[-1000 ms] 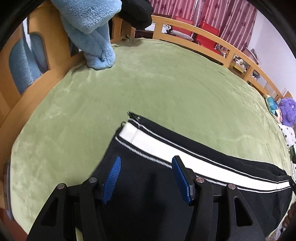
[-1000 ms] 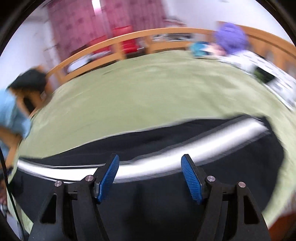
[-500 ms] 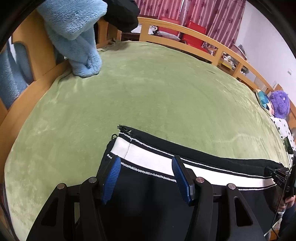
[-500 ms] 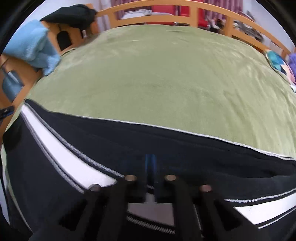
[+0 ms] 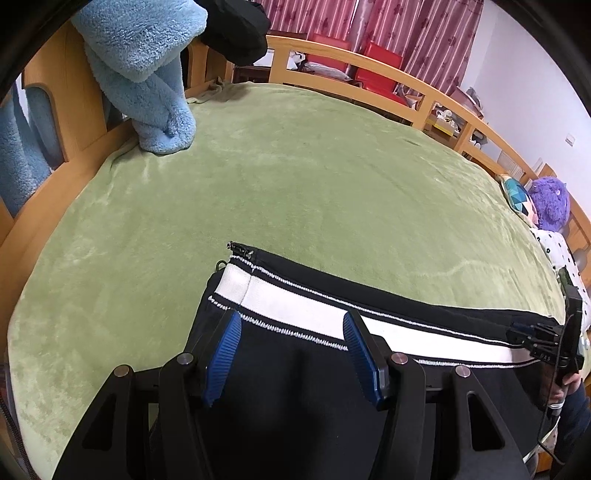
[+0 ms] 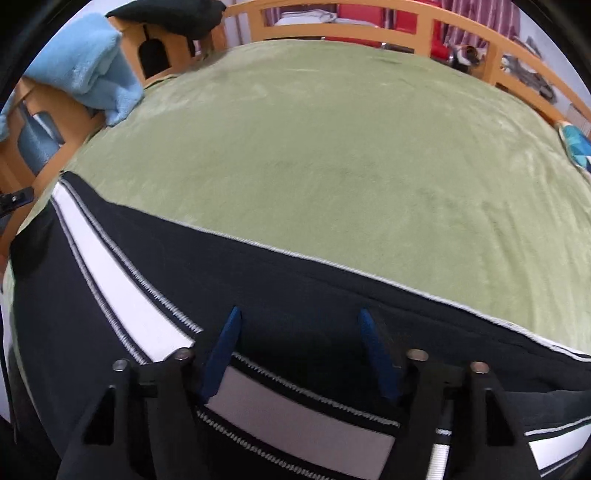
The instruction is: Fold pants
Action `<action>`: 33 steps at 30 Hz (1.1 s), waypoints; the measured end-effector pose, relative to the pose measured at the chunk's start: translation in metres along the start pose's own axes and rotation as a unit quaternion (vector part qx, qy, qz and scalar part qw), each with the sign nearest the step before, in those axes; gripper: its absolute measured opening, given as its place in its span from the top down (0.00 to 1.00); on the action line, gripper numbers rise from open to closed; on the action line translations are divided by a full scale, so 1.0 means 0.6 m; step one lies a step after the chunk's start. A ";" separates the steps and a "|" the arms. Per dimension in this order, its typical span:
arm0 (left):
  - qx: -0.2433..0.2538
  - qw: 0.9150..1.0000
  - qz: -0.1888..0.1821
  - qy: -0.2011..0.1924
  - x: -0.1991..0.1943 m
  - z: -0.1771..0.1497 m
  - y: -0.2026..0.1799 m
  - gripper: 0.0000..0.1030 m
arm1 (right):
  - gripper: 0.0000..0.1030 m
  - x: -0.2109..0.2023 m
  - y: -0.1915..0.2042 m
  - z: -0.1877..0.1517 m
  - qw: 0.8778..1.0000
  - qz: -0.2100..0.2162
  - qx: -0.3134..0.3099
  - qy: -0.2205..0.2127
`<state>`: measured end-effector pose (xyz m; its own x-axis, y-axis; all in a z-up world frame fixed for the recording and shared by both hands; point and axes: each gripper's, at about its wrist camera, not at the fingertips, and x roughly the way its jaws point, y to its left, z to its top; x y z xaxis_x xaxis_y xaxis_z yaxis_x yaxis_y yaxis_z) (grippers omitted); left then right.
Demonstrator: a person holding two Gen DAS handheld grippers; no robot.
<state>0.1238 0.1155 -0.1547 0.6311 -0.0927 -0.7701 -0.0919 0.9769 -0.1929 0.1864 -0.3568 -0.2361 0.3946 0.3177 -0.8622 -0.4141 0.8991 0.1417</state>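
Observation:
Black pants with a white side stripe lie stretched flat on the green blanket. My left gripper hovers open over the zippered leg end, its blue pads apart and pressing on nothing. In the right wrist view the same pants run across the lower frame. My right gripper is low over the black cloth beside the stripe. Its jaws are opening, with cloth lying under them but not pinched. The right gripper also shows at the right edge of the left wrist view.
A wooden bed rail runs round the far side. A light blue fleece and a black garment hang over the headboard at the far left. A purple plush toy and a patterned cushion lie at the far right.
The right gripper swung down over the pants, shut half a second ago, and now has its jaws apart. It has come into the left wrist view. The left gripper barely moved.

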 end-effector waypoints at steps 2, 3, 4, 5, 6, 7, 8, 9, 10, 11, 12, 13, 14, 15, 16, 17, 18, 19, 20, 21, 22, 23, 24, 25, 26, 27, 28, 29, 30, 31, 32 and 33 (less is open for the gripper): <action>-0.002 1.000 -0.001 0.001 -0.001 -0.003 0.002 0.46 | 0.95 -0.005 0.003 -0.005 1.000 0.011 -0.003 0.009; -0.002 1.000 0.000 0.002 -0.002 -0.004 0.003 0.46 | 0.96 -0.010 0.010 -0.010 1.000 0.002 -0.016 0.004; -0.003 1.000 0.002 0.004 -0.002 -0.006 0.005 0.46 | 0.97 -0.016 0.015 -0.013 1.000 -0.004 -0.023 -0.001; -0.004 1.000 0.005 0.005 -0.002 -0.007 0.007 0.46 | 0.97 -0.025 0.017 -0.013 1.000 -0.004 -0.021 -0.008; -0.005 1.000 0.009 0.005 -0.003 -0.008 0.009 0.46 | 0.97 -0.037 0.017 -0.011 1.000 -0.003 -0.015 -0.018; -0.006 1.000 0.014 0.005 -0.003 -0.009 0.012 0.46 | 0.97 -0.057 0.014 -0.005 0.999 0.004 -0.004 -0.039; -0.009 1.000 0.017 0.006 -0.001 -0.010 0.015 0.46 | 0.97 -0.072 0.013 0.001 0.999 0.009 0.001 -0.053; -0.013 1.000 0.019 0.008 0.000 -0.010 0.019 0.46 | 0.97 -0.083 0.012 0.009 0.998 0.010 0.001 -0.065; -0.018 1.000 0.022 0.010 0.003 -0.010 0.024 0.46 | 0.97 -0.092 0.016 0.021 0.997 0.005 -0.005 -0.075; -0.021 0.999 0.024 0.011 0.005 -0.009 0.028 0.46 | 0.97 -0.095 0.019 0.034 0.997 0.000 -0.013 -0.079; -0.023 0.999 0.028 0.011 0.007 -0.009 0.032 0.46 | 0.97 -0.095 0.021 0.043 0.997 -0.006 -0.021 -0.081; -0.025 0.999 0.032 0.012 0.008 -0.007 0.035 0.46 | 0.97 -0.087 0.021 0.054 0.996 -0.012 -0.026 -0.079; -0.027 0.999 0.037 0.011 0.010 -0.005 0.038 0.46 | 0.97 -0.075 0.017 0.062 0.997 -0.013 -0.025 -0.073; -0.030 0.999 0.041 0.008 0.012 -0.003 0.041 0.46 | 0.97 -0.058 0.009 0.067 0.998 -0.014 -0.020 -0.064; -0.033 0.998 0.044 0.007 0.013 0.000 0.045 0.46 | 0.97 -0.041 -0.001 0.071 0.998 -0.012 -0.015 -0.053; -0.036 0.998 0.046 0.005 0.016 0.004 0.049 0.46 | 0.97 -0.023 -0.006 0.069 0.999 -0.009 -0.010 -0.040; -0.039 0.998 0.045 0.004 0.021 0.009 0.053 0.46 | 0.97 0.003 -0.012 0.064 1.000 -0.009 -0.004 -0.023; -0.040 0.998 0.045 0.004 0.026 0.013 0.054 0.46 | 0.96 0.022 -0.014 0.057 1.000 -0.012 -0.001 -0.013; -0.040 0.998 0.047 0.005 0.035 0.017 0.055 0.46 | 0.93 0.030 -0.013 0.051 1.000 -0.018 -0.002 -0.010; -0.039 0.998 0.051 0.009 0.045 0.022 0.056 0.46 | 0.92 0.028 -0.008 0.045 0.999 -0.028 -0.006 -0.020; -0.038 0.998 0.053 0.011 0.054 0.026 0.057 0.46 | 0.89 0.019 -0.003 0.042 0.999 -0.034 -0.009 -0.027; -0.038 0.998 0.054 0.013 0.066 0.031 0.058 0.46 | 0.81 0.007 -0.002 0.042 0.999 -0.038 -0.006 -0.031; -0.041 0.998 0.055 0.015 0.077 0.036 0.060 0.46 | 0.76 -0.007 -0.001 0.040 0.998 -0.042 0.003 -0.038; -0.044 0.997 0.056 0.017 0.085 0.040 0.062 0.46 | 0.68 -0.026 -0.001 0.035 0.998 -0.043 0.017 -0.050; -0.049 0.997 0.055 0.020 0.097 0.043 0.066 0.47 | 0.64 -0.046 0.000 0.027 0.997 -0.043 0.026 -0.061; -0.055 0.997 0.047 0.021 0.106 0.044 0.069 0.54 | 0.62 -0.062 0.002 0.019 0.996 -0.047 0.033 -0.068; -0.056 0.997 0.038 0.023 0.113 0.045 0.071 0.76 | 0.60 -0.080 0.006 0.007 0.995 -0.053 0.041 -0.073; -0.058 0.997 0.037 0.027 0.119 0.045 0.075 0.78 | 0.59 -0.092 0.007 -0.003 0.994 -0.058 0.046 -0.076; -0.064 0.997 0.031 0.023 0.117 0.043 0.081 0.80 | 0.59 -0.103 0.010 -0.015 0.994 -0.064 0.051 -0.078; -0.068 0.997 0.013 0.019 0.109 0.040 0.086 0.84 | 0.59 -0.116 0.013 -0.030 0.993 -0.071 0.059 -0.078; -0.071 0.997 0.002 0.013 0.096 0.036 0.090 0.84 | 0.59 -0.122 0.018 -0.040 0.992 -0.077 0.067 -0.079; -0.073 0.997 -0.001 0.006 0.084 0.033 0.094 0.84 | 0.59 -0.131 0.019 -0.056 0.990 -0.082 0.080 -0.080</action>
<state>0.1655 0.1696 -0.1923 0.6223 -0.0983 -0.7766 -0.2019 0.9384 -0.2805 0.1231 -0.3818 -0.1832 0.5763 0.1960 -0.7934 -0.2031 0.9747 0.0932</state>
